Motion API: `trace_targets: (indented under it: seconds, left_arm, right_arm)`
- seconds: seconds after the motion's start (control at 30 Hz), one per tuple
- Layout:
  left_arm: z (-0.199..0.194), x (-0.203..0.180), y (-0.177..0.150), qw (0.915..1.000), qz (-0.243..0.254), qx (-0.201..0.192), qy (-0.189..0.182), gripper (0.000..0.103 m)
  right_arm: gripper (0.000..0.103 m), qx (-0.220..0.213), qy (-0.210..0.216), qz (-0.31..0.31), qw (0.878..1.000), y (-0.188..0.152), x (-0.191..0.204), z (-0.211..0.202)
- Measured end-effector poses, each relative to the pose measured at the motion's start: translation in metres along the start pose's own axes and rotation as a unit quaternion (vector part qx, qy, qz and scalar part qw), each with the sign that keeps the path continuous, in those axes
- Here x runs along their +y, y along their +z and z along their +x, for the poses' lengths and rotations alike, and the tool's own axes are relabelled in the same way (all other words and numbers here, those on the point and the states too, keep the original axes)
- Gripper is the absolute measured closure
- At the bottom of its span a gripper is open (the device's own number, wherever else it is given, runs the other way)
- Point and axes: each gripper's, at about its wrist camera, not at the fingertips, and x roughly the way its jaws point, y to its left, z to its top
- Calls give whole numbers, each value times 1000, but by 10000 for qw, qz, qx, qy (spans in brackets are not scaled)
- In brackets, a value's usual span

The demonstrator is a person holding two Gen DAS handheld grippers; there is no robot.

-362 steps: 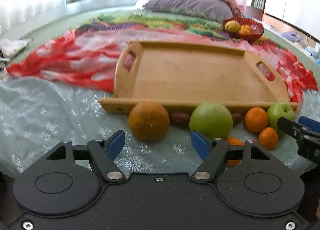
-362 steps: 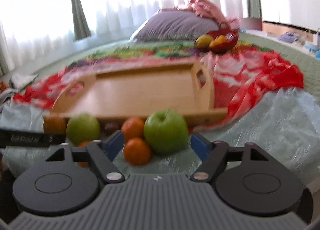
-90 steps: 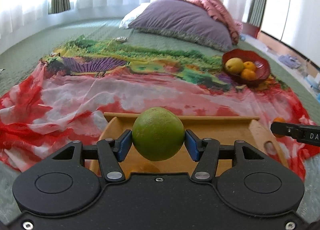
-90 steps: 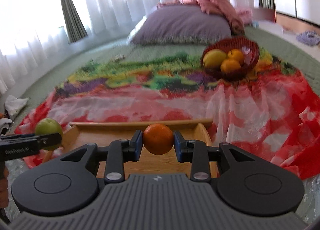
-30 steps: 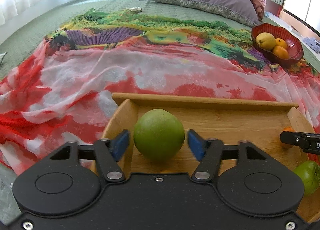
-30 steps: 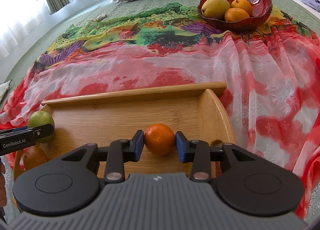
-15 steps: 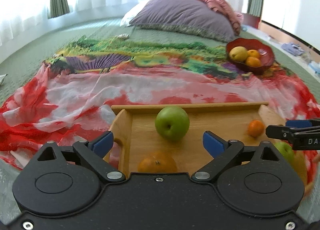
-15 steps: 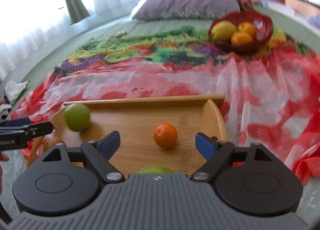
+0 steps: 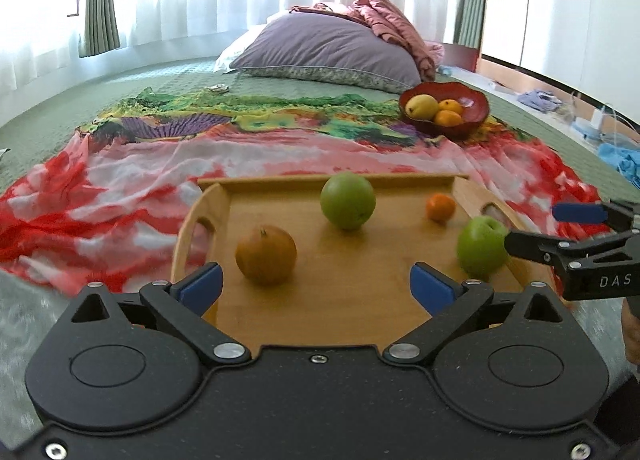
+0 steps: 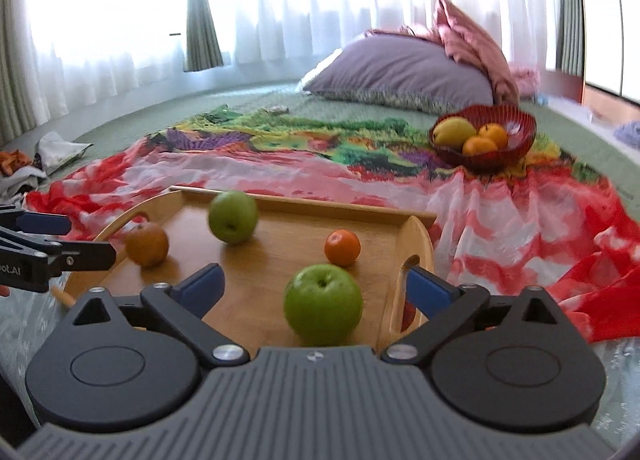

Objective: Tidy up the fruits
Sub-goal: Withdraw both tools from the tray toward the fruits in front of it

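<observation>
With both the left claw [image 9: 316, 286] and right claw [image 10: 314, 286] spread empty, loose round fruit could roll across the tray [image 9: 360, 300] on the soft bed.

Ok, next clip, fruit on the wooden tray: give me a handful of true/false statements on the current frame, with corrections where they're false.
1. Both grippers are open and hold nothing. True: the left gripper and right gripper stand wide apart, empty.
2. Four fruits lie on the wooden tray. True: two green apples, a large orange and a small orange.
3. The red bowl is empty. False: it holds a yellow fruit and two oranges.
4. The small orange touches a green apple. False: it sits apart from both.
5. The tray stands on a bare table. False: it lies partly on a red and white cloth.
</observation>
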Motion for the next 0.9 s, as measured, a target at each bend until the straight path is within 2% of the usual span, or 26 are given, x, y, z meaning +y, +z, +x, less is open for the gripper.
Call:
trace_targets:
  seconds: [0.23,0.43,0.8,0.9]
  left_arm:
    - [-24,-11,-29,9999,65,-54,-61,2]
    - [-38,-24,-48,9997,230,-108,-27,0]
    - [-49,-45,-83,9984,483,-294,-28,0]
    - [-51,-45,-91,9989,335,-314,-27,0]
  right_arm:
    - [0,-274,17,-386,9989,-21,19,-26]
    - [0,-520,-159,-578,9968,-47,35,-46]
    - [0,-480,-248,-756,9957,-80,48,-54]
    - [0,-464,-213,-839,9952,-86,51,-54]
